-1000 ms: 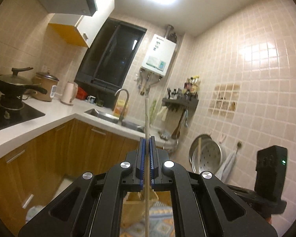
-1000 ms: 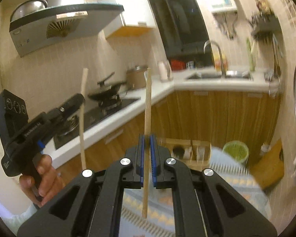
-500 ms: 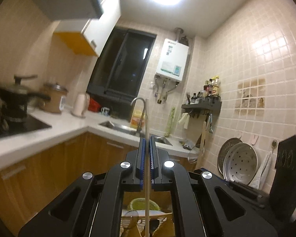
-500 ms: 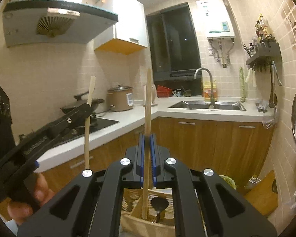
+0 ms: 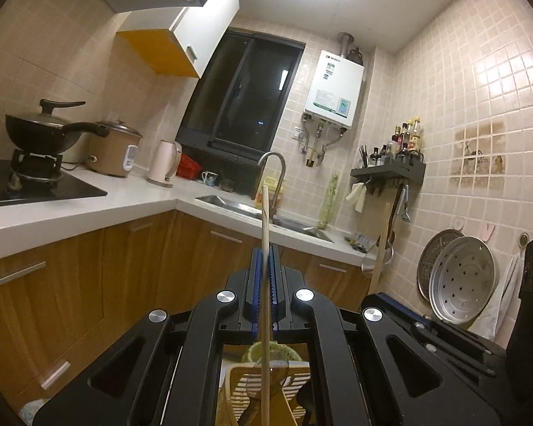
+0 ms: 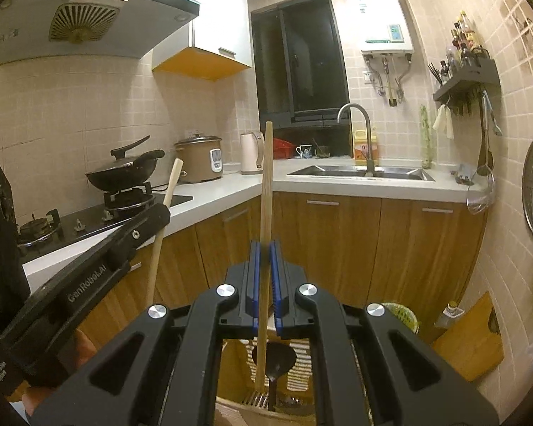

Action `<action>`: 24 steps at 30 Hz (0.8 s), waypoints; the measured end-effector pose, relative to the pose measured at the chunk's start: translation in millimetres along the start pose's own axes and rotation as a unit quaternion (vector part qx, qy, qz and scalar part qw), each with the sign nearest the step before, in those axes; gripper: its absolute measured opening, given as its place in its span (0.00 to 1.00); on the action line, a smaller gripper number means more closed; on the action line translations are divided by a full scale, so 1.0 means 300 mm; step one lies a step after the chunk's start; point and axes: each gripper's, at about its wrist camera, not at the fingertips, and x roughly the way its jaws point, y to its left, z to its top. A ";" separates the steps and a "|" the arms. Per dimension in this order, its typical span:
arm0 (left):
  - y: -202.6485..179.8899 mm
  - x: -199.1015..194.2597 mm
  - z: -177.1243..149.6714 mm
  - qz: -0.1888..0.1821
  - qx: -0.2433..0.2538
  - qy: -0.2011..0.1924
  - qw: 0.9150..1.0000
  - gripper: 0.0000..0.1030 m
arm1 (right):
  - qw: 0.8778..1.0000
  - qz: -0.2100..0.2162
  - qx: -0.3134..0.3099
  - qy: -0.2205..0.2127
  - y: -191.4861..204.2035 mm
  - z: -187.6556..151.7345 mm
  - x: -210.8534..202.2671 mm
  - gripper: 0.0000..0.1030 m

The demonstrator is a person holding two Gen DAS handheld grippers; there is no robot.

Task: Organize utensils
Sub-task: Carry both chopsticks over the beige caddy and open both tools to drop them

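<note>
My left gripper [image 5: 265, 259] is shut on a thin wooden utensil handle [image 5: 265, 220] that stands upright through the jaws. Its lower end hangs over a slatted wooden utensil holder [image 5: 241, 387]. In the right wrist view my right gripper [image 6: 265, 259] is shut on a thicker wooden handle [image 6: 267, 177], also upright. Metal tines [image 6: 257, 396] at its lower end reach down over the slatted holder [image 6: 300, 362], beside a black spoon [image 6: 275, 356] standing there. The left gripper [image 6: 160, 214] and its stick [image 6: 168, 191] show at the left. The right gripper [image 5: 378, 294] shows at the right of the left wrist view.
An L-shaped white counter [image 6: 337, 184] over wooden cabinets carries a wok [image 6: 124, 172] on the stove, a rice cooker [image 6: 199, 159], a kettle [image 6: 250, 152] and a sink with a faucet [image 6: 359, 135]. On the right wall hang steamer trays [image 5: 458, 280]. A green bin [image 6: 401, 314] and a cutting board [image 6: 469, 340] stand on the floor.
Both grippers have come down and swung towards the sink corner, each still gripping its stick. The slatted holder has come into view beneath them.
</note>
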 end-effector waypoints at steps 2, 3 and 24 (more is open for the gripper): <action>-0.002 -0.009 0.022 -0.009 -0.001 -0.002 1.000 0.02 | 1.000 0.000 -0.001 0.002 0.000 0.000 -0.003 0.04; -0.005 -0.017 0.039 -0.010 -0.001 -0.009 1.000 0.02 | 1.000 0.000 -0.002 0.002 0.000 0.003 -0.007 0.04; -0.033 0.013 -0.011 0.023 0.030 -0.039 0.998 0.03 | 1.000 0.003 -0.014 -0.004 0.016 -0.031 -0.018 0.04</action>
